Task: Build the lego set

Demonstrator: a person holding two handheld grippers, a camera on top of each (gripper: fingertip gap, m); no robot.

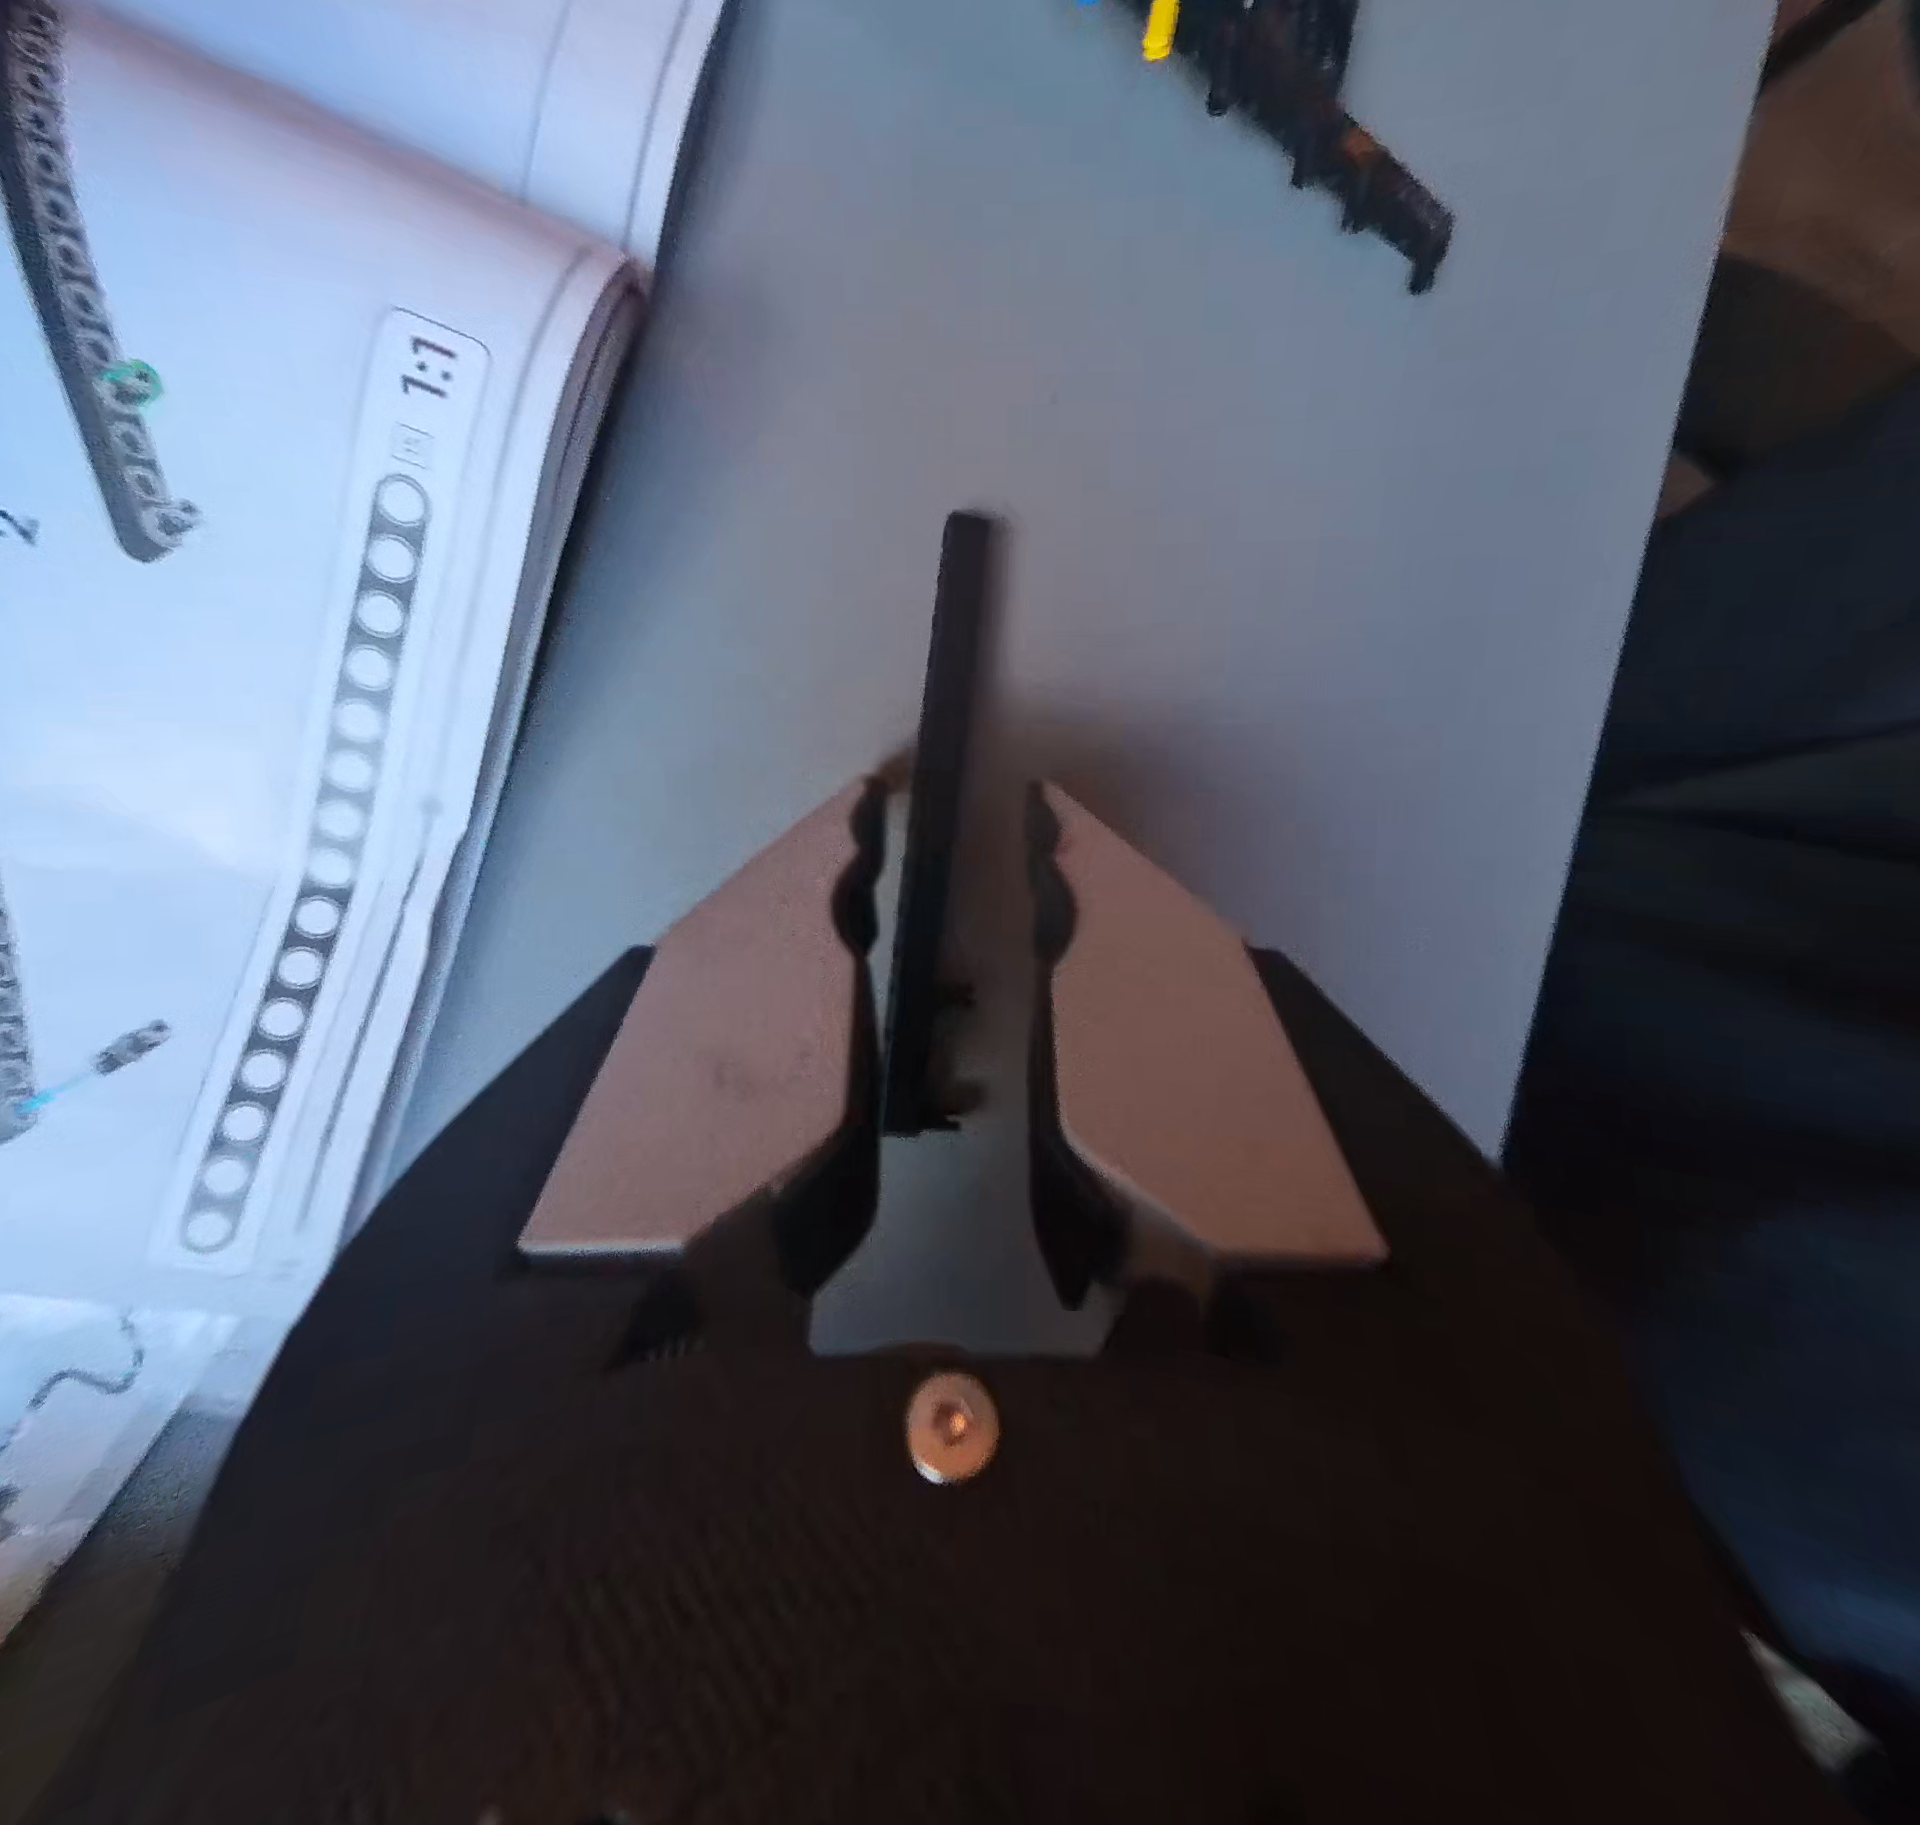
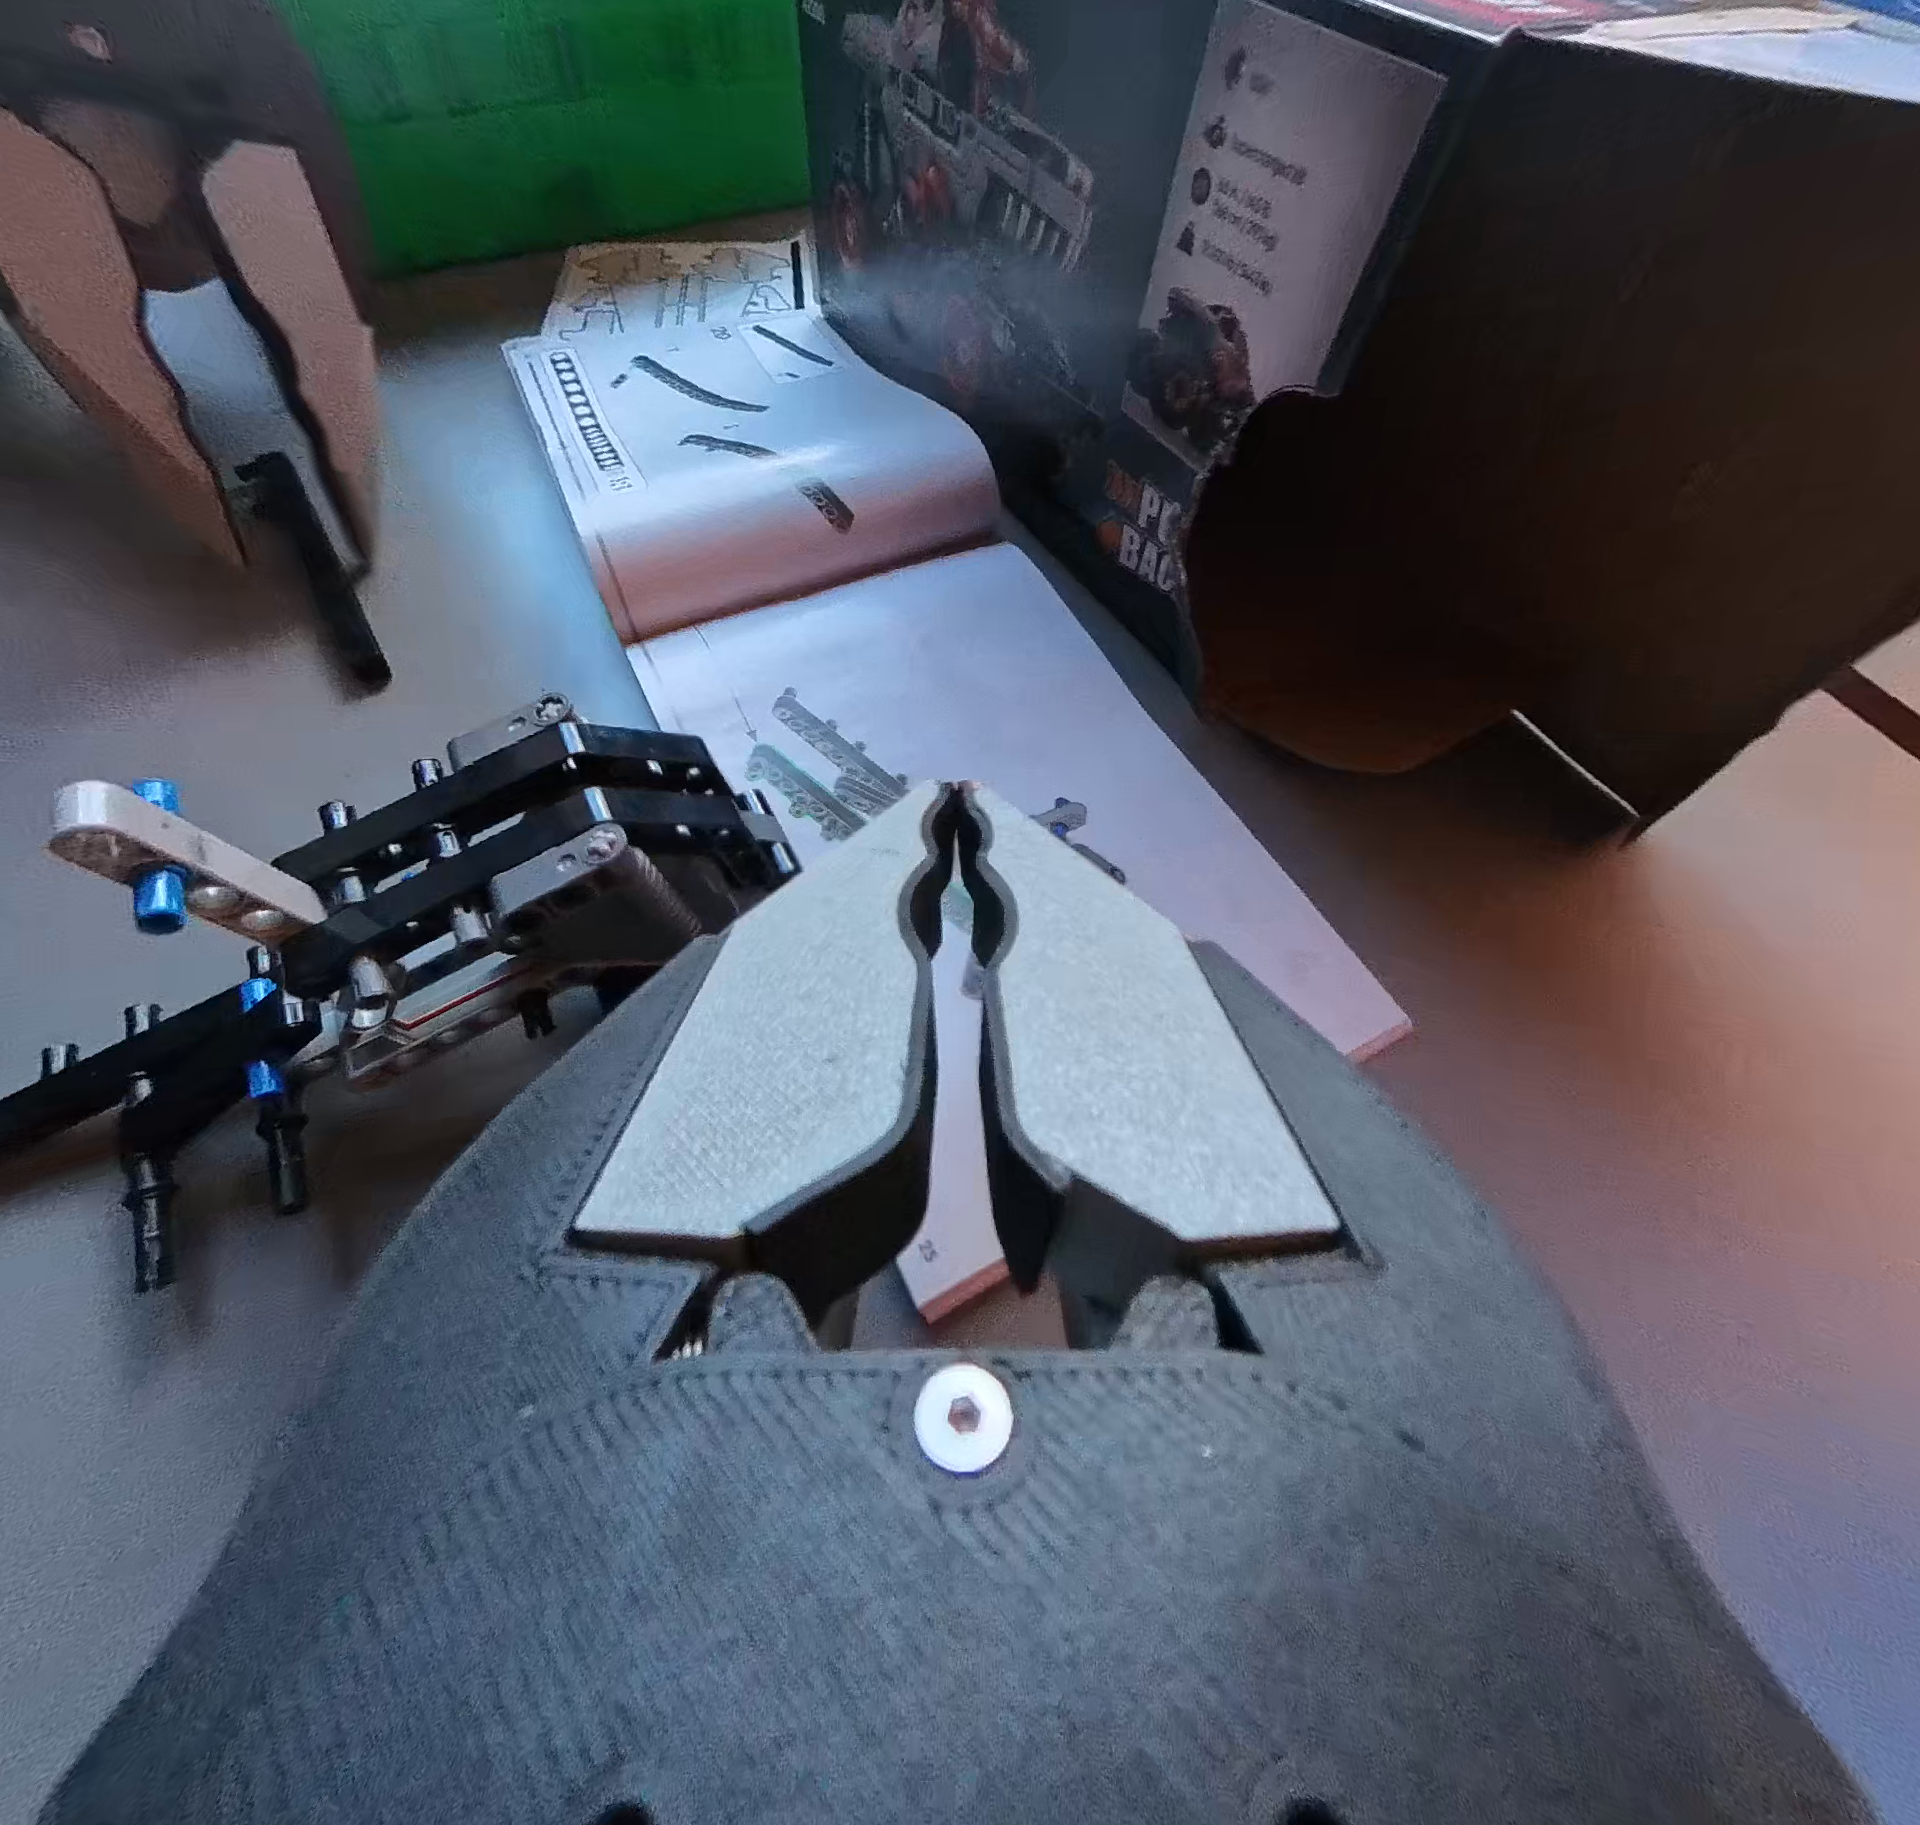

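Observation:
A long black beam [image 1: 940,840] lies between the spread fingers of my left gripper [image 1: 961,788], with a gap showing on each side of it. In the right wrist view the same beam [image 2: 322,580] slants down to the table under the left gripper [image 2: 291,549] at the upper left. The partly built black frame [image 2: 520,861], with blue pins and a light-grey lever [image 2: 177,850], rests on the table left of my right gripper [image 2: 958,788]. The right gripper's tips touch and hold nothing. The frame also shows at the top of the left wrist view [image 1: 1320,92].
The open instruction booklet [image 2: 831,487] lies ahead of the right gripper and left of the left gripper [image 1: 260,425]. The dark set box [image 2: 1039,217] with a torn-open end stands behind it, beside a green box [image 2: 571,82]. The table's edge [image 1: 1662,632] runs on the right. There is about 25 cm between the tips of the two grippers.

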